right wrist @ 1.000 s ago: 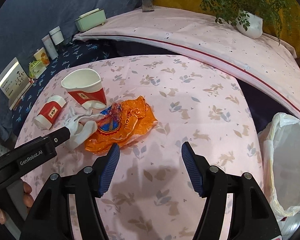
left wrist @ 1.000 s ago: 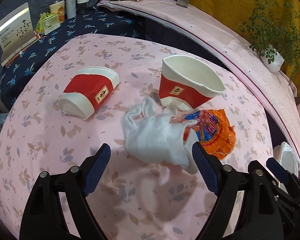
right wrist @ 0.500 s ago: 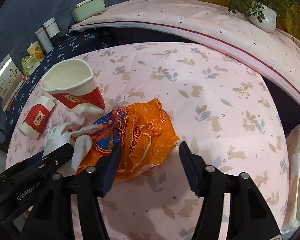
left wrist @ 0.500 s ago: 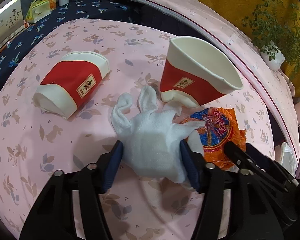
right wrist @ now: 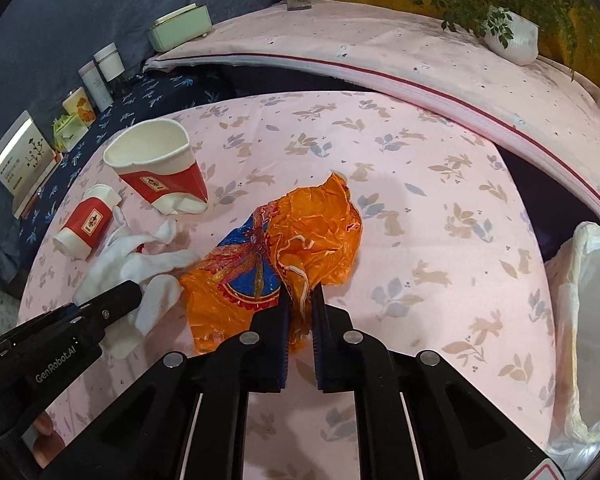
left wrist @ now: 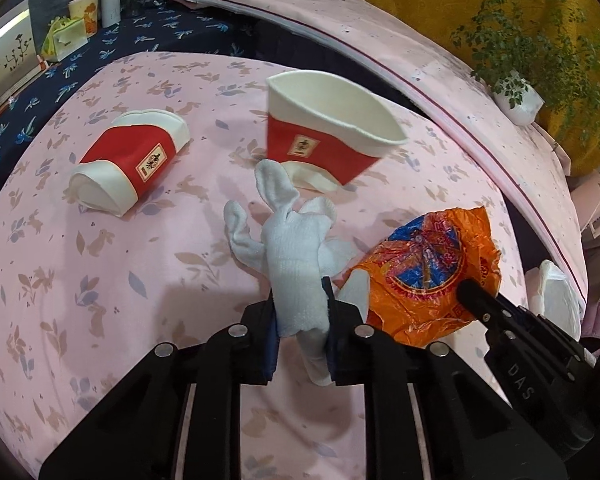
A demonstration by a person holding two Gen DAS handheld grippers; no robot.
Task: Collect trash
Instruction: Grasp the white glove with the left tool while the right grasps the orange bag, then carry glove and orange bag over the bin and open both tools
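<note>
My left gripper (left wrist: pixel 300 304) is shut on a white cloth glove (left wrist: pixel 292 248), pinched at its cuff, with its fingers trailing on the pink tablecloth (left wrist: pixel 100 280). My right gripper (right wrist: pixel 301 300) is shut on a crumpled orange snack wrapper (right wrist: pixel 300 240), which also shows in the left wrist view (left wrist: pixel 432 268). The glove (right wrist: pixel 140 264) lies left of the wrapper. A squashed red-and-white paper cup (left wrist: pixel 324 132) stands beyond the glove, and another (left wrist: pixel 128 160) lies on its side to the left. They also show in the right wrist view: the standing cup (right wrist: pixel 160 172) and the lying cup (right wrist: pixel 86 220).
A white trash bag (right wrist: pixel 588 300) hangs open at the table's right edge. A dark blue cloth (left wrist: pixel 140 40) at the back left holds boxes, jars and a card. A raised pink surface (right wrist: pixel 380 48) with a potted plant (right wrist: pixel 508 36) lies behind.
Both grippers moved forward and closed: the left one onto the white glove, the right one onto the orange wrapper. The glove is now bunched and pulled up at its cuff.
</note>
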